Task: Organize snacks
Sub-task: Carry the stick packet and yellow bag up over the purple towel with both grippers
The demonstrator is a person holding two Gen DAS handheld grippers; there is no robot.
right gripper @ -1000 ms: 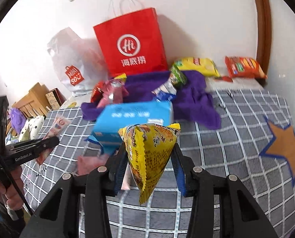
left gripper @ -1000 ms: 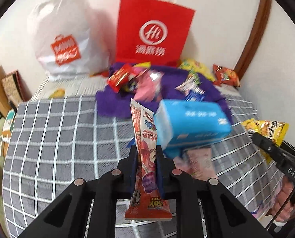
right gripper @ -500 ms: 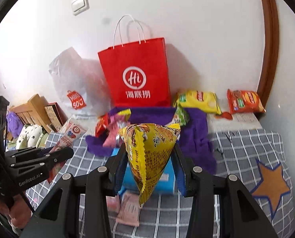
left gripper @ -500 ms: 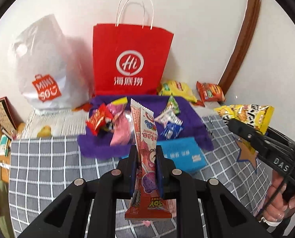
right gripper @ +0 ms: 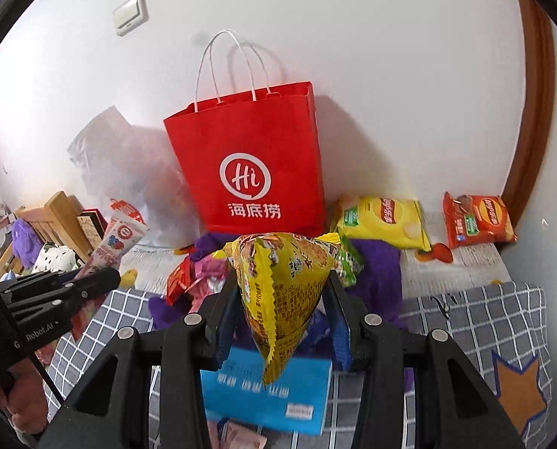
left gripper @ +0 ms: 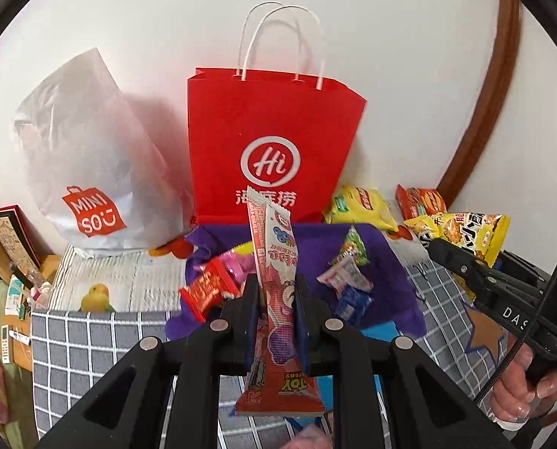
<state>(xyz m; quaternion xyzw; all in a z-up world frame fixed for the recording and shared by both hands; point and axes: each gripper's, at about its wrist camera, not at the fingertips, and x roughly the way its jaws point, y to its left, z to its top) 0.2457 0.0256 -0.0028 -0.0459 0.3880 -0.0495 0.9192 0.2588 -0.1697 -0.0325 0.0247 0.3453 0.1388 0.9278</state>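
Observation:
My left gripper [left gripper: 276,295] is shut on a long red and pink candy packet [left gripper: 274,273] that stands upright between its pads. My right gripper [right gripper: 282,299] is shut on a yellow snack bag [right gripper: 286,273], whose pointed end hangs down. Both are held in the air facing a red paper bag [left gripper: 267,142] [right gripper: 248,157] with white handles that stands against the wall. The right gripper with its yellow bag [left gripper: 465,235] shows at the right of the left wrist view. The left gripper [right gripper: 87,284] with its packet [right gripper: 117,239] shows at the left of the right wrist view.
Small snacks lie on a purple cloth [left gripper: 387,262] [right gripper: 379,273] before the red bag. A blue box [right gripper: 267,389] rests on the grey checked cover [right gripper: 465,321]. Yellow [right gripper: 383,220] and orange [right gripper: 477,220] chip bags lie by the wall. A white plastic bag [left gripper: 84,157] stands at left.
Both grippers have risen and drawn back with their packets still held. The red bag's open top and handles have come into view, and the blue box has dropped low in both views.

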